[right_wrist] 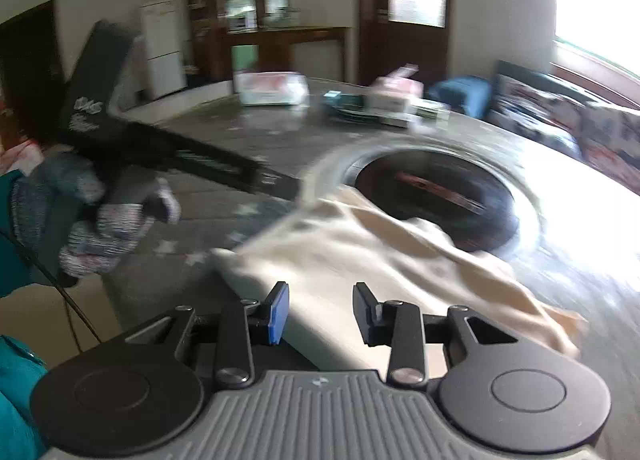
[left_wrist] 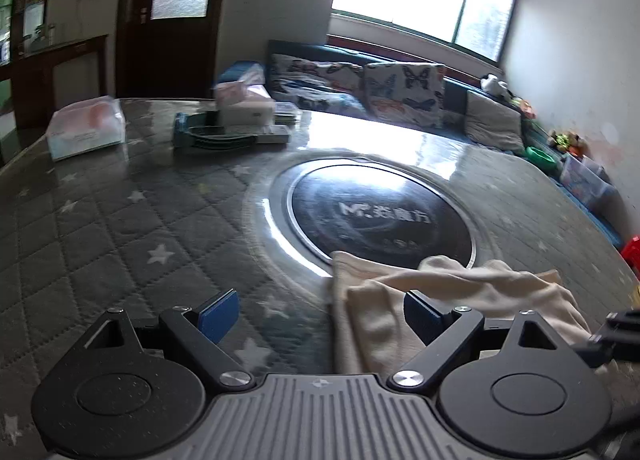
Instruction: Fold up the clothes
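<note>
The jaws of the left gripper (left_wrist: 320, 318) stand wide apart with nothing between them: in the left wrist view its left blue pad hangs over the quilted, star-printed table cover (left_wrist: 120, 227), while its right pad is above the near left edge of the cream garment (left_wrist: 452, 292). That garment lies rumpled on the table, its far edge lapping onto the rim of the round black inset (left_wrist: 380, 215) at the table's centre. Farther back sit a tissue pack (left_wrist: 86, 129) and a cluster of small boxes (left_wrist: 240, 111), with a butterfly-print cushion (left_wrist: 404, 93) on the sofa beyond. In the right wrist view, which is blurred, the jaws of the right gripper (right_wrist: 321, 314) are partly apart, and the cream garment spreads in front of and beneath them; whether the pads pinch any fabric cannot be told. At the left of this view a gloved hand (right_wrist: 92, 219) grasps the handle of the left gripper, whose black body reaches toward the garment's far left corner.
</note>
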The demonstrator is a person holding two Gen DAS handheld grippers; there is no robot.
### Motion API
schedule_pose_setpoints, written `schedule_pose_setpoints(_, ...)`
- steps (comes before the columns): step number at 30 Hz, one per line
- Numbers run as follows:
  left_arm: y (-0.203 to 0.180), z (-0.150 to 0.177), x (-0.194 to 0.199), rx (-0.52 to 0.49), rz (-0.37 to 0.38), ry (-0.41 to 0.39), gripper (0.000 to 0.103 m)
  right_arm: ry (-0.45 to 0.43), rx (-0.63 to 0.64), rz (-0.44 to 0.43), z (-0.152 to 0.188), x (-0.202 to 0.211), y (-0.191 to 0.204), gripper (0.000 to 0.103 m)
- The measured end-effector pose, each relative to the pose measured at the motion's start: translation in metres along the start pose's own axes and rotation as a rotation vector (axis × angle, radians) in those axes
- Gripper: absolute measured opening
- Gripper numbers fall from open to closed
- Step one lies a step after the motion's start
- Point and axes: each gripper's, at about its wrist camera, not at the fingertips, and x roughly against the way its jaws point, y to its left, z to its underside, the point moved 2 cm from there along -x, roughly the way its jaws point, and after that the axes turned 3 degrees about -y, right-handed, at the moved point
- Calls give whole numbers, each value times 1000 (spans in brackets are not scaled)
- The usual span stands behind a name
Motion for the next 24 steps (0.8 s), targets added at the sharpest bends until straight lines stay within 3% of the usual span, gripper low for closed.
schedule_pose_setpoints(7, -14, 8, -7, -35, 32, 36, 91, 40, -153, 137, 30, 20, -47, 35)
schedule_pose_setpoints(12, -18, 15, -13, -62, 20, 58, 91, 55, -246, 133, 44, 17, -67, 35)
schedule_pose_setpoints(24, -11, 23, -25, -48, 3, 113, 92, 58, -254, 172, 27, -3, -90, 36)
